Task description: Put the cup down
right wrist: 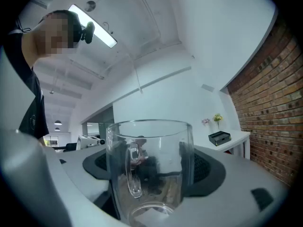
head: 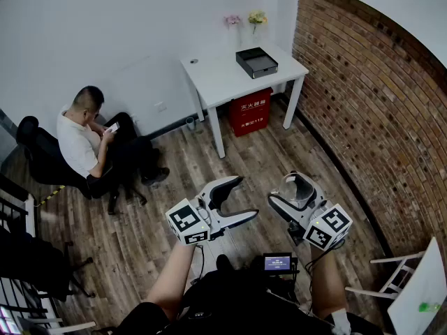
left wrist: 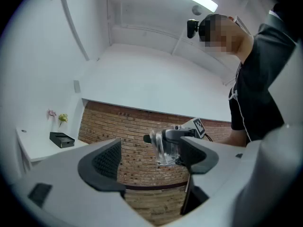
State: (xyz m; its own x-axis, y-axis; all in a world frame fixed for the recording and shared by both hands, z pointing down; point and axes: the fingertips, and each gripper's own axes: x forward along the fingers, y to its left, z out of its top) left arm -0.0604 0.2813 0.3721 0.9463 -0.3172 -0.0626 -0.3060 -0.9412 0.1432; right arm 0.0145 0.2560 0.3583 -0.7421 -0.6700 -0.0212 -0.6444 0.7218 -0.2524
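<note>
Right now your right gripper's [head: 298, 195] fingers pinch the upright glass cup [right wrist: 149, 169] in the air above the floor [head: 133, 243]. Your left gripper's [head: 234, 201] fingers are spread, empty. The white bench [head: 216, 79] lies well ahead.

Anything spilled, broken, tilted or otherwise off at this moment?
Nothing spilled or damaged. The clear glass mug stands upright and empty, clamped in the right gripper. One oddity: it is held in mid-air over the wooden floor, well away from the white table. The left gripper is open and empty.
</note>
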